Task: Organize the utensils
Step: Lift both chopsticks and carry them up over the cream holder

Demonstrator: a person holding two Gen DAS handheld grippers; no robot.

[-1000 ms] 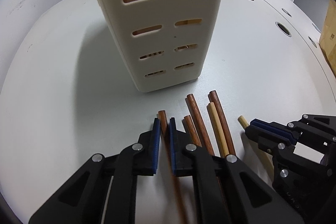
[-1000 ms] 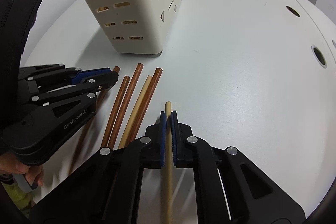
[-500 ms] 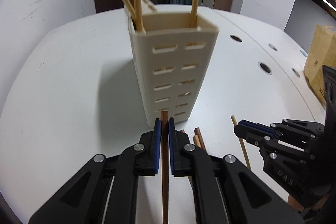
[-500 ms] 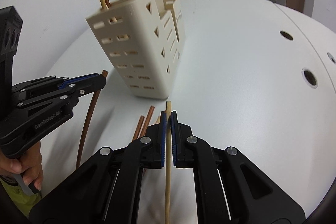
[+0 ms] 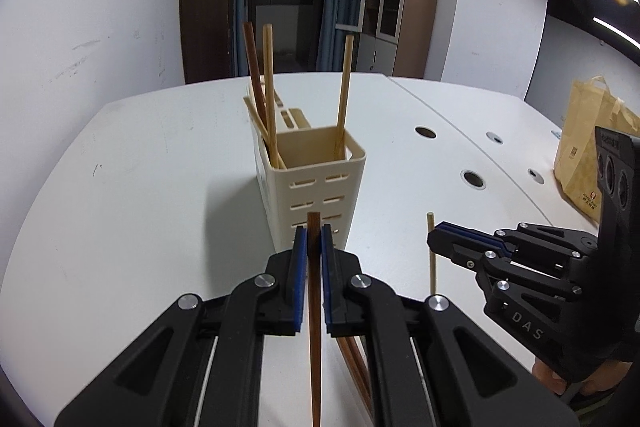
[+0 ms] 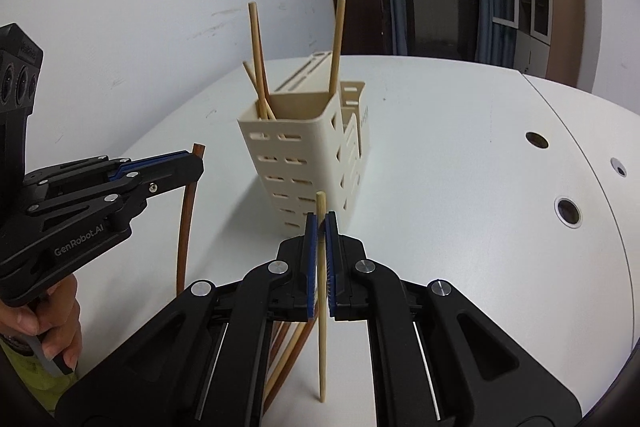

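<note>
A dark brown chopstick (image 5: 315,291) stands nearly upright, clamped between the blue pads of the left claw (image 5: 314,247), while the right claw (image 6: 321,227) is closed on a pale wooden chopstick (image 6: 321,307), also held nearly upright above the white tabletop (image 6: 460,147). Just ahead of both claws stands a cream slotted holder (image 5: 316,183), upright on the tabletop, with three long chopsticks (image 5: 344,95) leaning inside its open top, one dark and the others pale, beside a shorter one. More brown and pale chopsticks (image 6: 288,351) lie loose on the tabletop beneath the claws, partly hidden by them. A brown paper bag (image 5: 588,155) sits at the tabletop's far right edge, and round cable holes (image 6: 567,211) dot the surface.
</note>
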